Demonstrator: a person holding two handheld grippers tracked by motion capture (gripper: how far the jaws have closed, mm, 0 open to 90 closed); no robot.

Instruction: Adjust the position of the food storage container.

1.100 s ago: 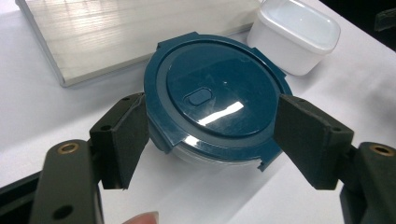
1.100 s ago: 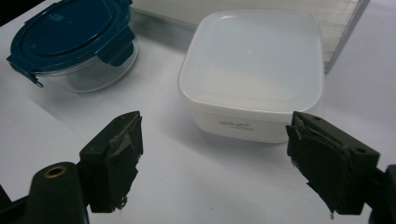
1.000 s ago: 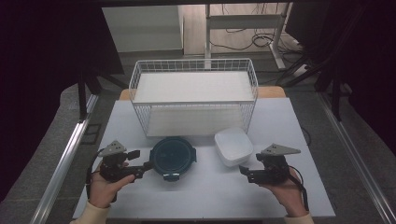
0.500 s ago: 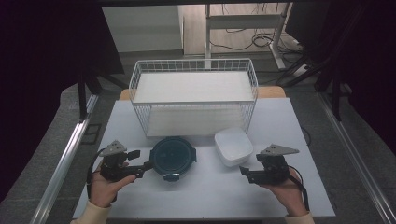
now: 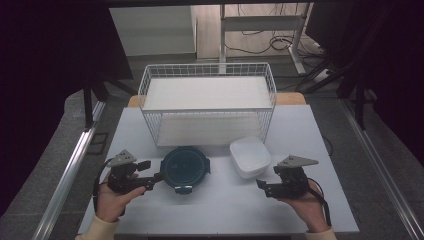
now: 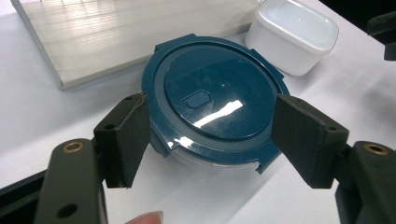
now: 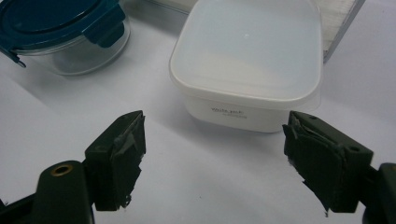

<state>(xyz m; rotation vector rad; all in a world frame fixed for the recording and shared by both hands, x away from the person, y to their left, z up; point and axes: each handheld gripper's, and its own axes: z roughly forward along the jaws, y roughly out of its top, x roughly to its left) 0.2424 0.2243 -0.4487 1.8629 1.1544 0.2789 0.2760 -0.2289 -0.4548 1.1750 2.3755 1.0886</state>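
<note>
Left gripper [image 5: 152, 178] sits at the blue-lidded tub [image 5: 184, 167], jaws apart either side of the lid, not clamped yet. Nothing has shifted over the last second: hands and tubs sit where they were. White tub [image 5: 249, 156] is just right of it, in front of the wire basket [image 5: 207, 70]. Right gripper [image 5: 261, 185] hangs short of it, gaping, empty. Likely pre-grasp on both; basket looks like the destination.

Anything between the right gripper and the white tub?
Nothing: in the right gripper view, bare white table lies between the open right gripper and the white tub.
</note>
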